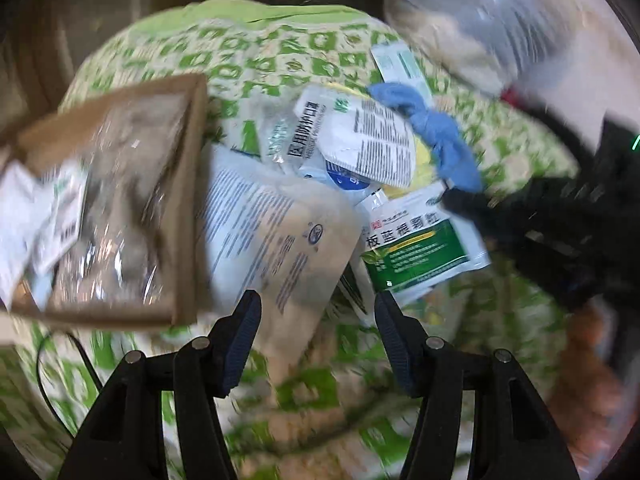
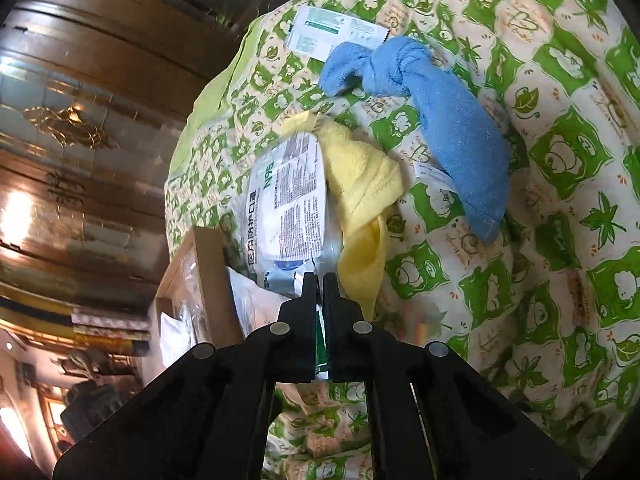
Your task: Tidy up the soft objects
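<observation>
A pile of soft packets lies on a green-patterned bedcover (image 1: 280, 48). My left gripper (image 1: 318, 312) is open, hovering over a beige printed packet (image 1: 280, 236) with nothing between its fingers. Right of that packet lies a green-and-white sachet (image 1: 420, 248). My right gripper (image 2: 320, 280) is shut on this sachet's edge (image 2: 321, 340); in the left wrist view it reaches in from the right (image 1: 450, 197) at the sachet's top corner. Beyond lie a white mask packet (image 2: 288, 208), a knotted yellow towel (image 2: 360, 184) and a knotted blue towel (image 2: 452, 128).
A cardboard box (image 1: 120, 200) holding clear-wrapped items and white packets sits left of the pile. A small white-green packet (image 2: 332, 32) lies at the far edge of the bed. Brown wooden furniture (image 2: 80, 80) stands beyond the bed. A black cable (image 1: 60, 380) runs near the box.
</observation>
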Available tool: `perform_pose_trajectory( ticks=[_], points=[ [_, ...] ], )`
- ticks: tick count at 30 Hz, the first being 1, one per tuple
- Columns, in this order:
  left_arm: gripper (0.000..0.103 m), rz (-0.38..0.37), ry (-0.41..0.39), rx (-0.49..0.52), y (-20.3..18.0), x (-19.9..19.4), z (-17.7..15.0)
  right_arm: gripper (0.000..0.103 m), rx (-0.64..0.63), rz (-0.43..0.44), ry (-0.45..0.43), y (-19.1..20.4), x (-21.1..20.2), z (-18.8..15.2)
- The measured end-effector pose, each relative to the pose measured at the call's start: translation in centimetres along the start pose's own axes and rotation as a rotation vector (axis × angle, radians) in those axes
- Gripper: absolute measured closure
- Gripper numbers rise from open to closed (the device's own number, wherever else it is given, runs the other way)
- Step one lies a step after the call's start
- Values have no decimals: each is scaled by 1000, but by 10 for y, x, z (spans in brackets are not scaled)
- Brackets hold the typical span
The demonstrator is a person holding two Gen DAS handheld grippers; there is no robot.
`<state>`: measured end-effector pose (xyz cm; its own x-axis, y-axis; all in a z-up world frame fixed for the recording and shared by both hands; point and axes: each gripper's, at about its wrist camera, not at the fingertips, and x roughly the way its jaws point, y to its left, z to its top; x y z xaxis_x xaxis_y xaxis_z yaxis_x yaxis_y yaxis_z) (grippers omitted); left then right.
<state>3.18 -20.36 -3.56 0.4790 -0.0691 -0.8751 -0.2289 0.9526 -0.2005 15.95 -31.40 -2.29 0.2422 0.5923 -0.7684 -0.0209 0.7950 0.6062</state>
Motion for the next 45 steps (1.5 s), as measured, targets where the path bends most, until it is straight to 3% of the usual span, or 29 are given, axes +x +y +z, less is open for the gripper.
perform_pose_trajectory(
  ticks=[6, 8, 10, 13, 15, 18, 20, 22, 26, 34, 38, 45],
  points=[
    [46, 219, 22, 151, -14, 30, 6, 100, 62, 39, -1, -9, -1, 1],
    [56, 253, -5, 183, -16, 29, 10, 100, 84, 54, 7, -14, -1, 3],
    [91, 272, -16, 220, -18, 23, 9, 100, 90, 60, 12, -14, 0, 3],
    [103, 273, -38, 242, -21, 16, 10, 100, 87, 61, 11, -14, 0, 3],
    [103, 237, -80, 215, -19, -2, 12, 100, 84, 64, 9, -13, 1, 3],
    [103, 52, -124, 89, -5, -43, 17, 100, 73, 82, -6, -13, -2, 5],
    [103, -30, -150, 33, 5, -65, 19, 100, 61, 87, -26, -11, -6, 3],
    [103, -170, -183, -49, 25, -91, 20, 100, 47, 95, -42, -7, -10, 3],
    [103, -311, -213, -162, 63, -115, 22, 100, -2, 116, -80, 3, -17, 3],
    [103, -405, -177, -396, 149, -86, 10, 101, -116, 100, -111, 27, -17, -3],
    [103, -440, -243, -429, 168, -104, 10, 101, -146, 110, -128, 36, -17, -7],
    [103, -495, -307, -558, 234, -111, 7, 103, -225, 250, -137, 82, -24, -23]
  ],
)
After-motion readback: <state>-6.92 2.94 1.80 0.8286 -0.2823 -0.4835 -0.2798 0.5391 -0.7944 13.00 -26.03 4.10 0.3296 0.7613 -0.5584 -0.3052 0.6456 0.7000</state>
